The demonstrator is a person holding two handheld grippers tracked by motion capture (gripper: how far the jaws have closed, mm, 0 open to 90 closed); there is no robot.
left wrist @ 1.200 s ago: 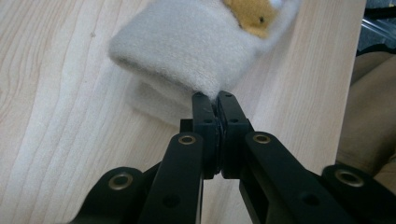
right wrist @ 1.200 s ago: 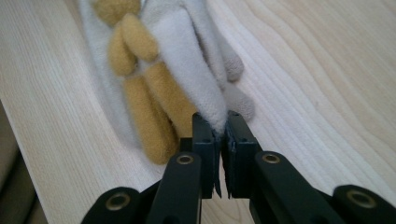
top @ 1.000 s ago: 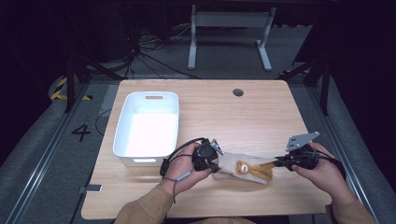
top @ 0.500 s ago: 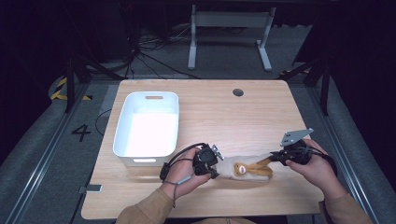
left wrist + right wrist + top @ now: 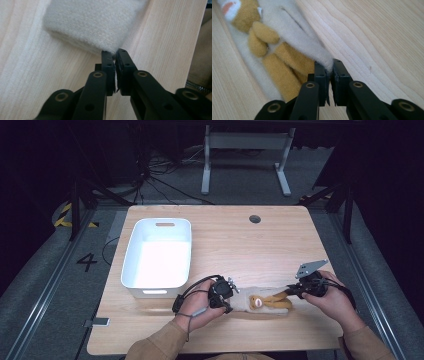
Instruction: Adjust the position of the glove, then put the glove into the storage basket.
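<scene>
The soft toy (image 5: 262, 301) lies flat on the table (image 5: 235, 245) near your edge, stretched between your two hands, just right of the white bin (image 5: 157, 252). Your left gripper (image 5: 226, 296) has its jaws nearly together with a corner of the cream fleece (image 5: 92, 22) nipped at their tips; those jaws have just been easing apart, so I judge that hold as slight. Your right gripper (image 5: 294, 292) pinches the other end of the cream edge (image 5: 325, 61) beside the tan legs (image 5: 284, 70), and its jaws too have just been opening a little with the cloth between them. This thing looks light, limp and plush: it will sag and fold if lifted from one end, and thin fleece can slip out of a loose tip grip. Take it deeper, on a thicker fold or the stuffed tan body (image 5: 258, 32), rather than the bare hem.
</scene>
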